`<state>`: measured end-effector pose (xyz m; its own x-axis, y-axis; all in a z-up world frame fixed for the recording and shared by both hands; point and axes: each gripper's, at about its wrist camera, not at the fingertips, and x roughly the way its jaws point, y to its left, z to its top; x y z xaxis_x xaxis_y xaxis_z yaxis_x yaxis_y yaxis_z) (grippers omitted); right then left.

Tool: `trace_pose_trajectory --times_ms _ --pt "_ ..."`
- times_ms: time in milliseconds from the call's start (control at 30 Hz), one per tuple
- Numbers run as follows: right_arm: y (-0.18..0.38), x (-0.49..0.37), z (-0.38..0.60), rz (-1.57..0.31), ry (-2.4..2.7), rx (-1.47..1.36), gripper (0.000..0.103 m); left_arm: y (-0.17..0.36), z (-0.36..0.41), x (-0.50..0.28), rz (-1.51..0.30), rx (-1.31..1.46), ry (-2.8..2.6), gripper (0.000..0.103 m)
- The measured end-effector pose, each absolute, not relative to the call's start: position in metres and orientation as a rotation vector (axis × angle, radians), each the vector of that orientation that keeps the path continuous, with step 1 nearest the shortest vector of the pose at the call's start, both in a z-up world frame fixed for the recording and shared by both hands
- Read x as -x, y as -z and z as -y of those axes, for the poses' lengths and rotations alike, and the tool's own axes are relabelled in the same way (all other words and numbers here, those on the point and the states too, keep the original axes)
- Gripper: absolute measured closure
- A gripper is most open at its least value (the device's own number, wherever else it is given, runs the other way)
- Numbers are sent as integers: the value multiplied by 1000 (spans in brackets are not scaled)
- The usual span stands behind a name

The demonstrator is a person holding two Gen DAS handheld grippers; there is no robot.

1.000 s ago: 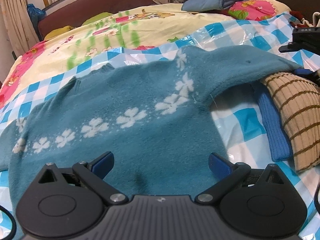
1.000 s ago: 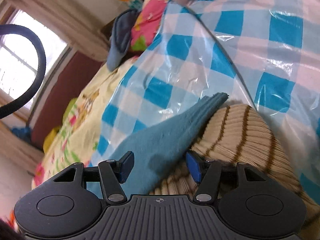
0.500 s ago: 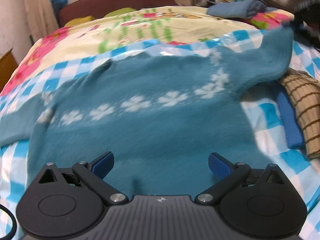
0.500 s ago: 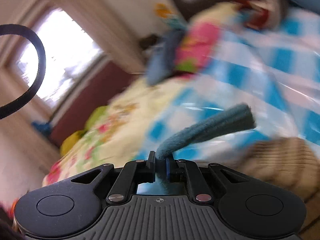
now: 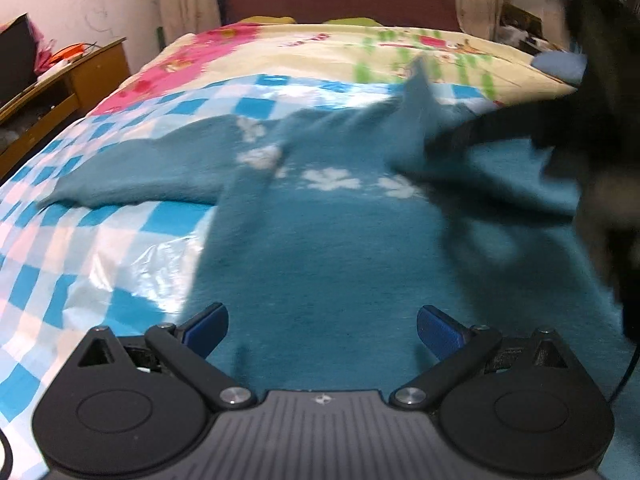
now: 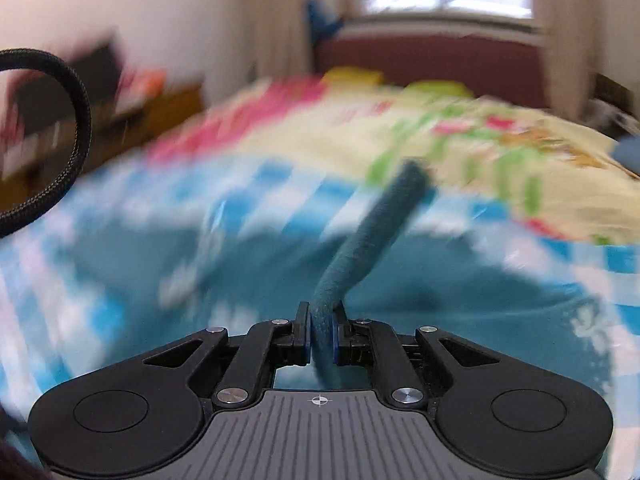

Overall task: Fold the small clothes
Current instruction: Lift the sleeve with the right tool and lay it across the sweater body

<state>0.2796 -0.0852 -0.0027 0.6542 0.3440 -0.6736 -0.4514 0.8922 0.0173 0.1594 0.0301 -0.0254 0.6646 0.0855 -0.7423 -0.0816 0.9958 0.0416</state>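
Left view: the left claw [image 5: 322,330] is spread, empty, low over the sweater [image 5: 340,248], whose body lies ahead between its fingers. The right claw [image 5: 452,138], ahead to the right, now carries the sleeve [image 5: 416,120] inward over the chest.

Right view: the right claw [image 6: 322,338], open a second ago, pinches the sleeve [image 6: 372,240], so the first fold is under way.

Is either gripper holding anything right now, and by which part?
The right gripper is clamped on the teal sweater by its sleeve end. The left gripper stands open over the sweater's body, holding nothing.
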Motion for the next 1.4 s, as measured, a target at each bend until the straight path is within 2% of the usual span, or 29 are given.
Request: trace_pose_trajectory --times_ms 133,467,600,733,800,933,1100,1200,1333,1400 --pt "13 -277 72 -769 -448 226 87 31 -43 -156 -805 25 -96 0" --pt "27 -275 22 -724 -458 454 79 36 -61 -150 -808 125 -62 0" --pt "13 -295 29 -770 -386 261 92 34 -68 -148 -790 147 -66 0" --pt "-19 -309 43 -712 -297 60 93 30 -72 -146 -768 145 -74 0" --pt "-17 -313 30 -723 -314 114 88 29 -73 -145 -766 142 -75 0" --pt "19 -317 6 -875 -361 224 83 27 -75 -142 -762 137 -80 0" --pt "15 -308 10 -853 -399 167 72 26 -81 -140 -754 146 -85 0" --pt "18 -308 -6 -824 -386 260 73 27 -80 -140 -758 142 -81 0" --pt "27 -313 -21 -884 -385 269 74 25 -82 -138 -750 152 -74 0" --pt "25 -307 -24 -867 -378 269 83 24 -84 -137 -747 159 -74 0"
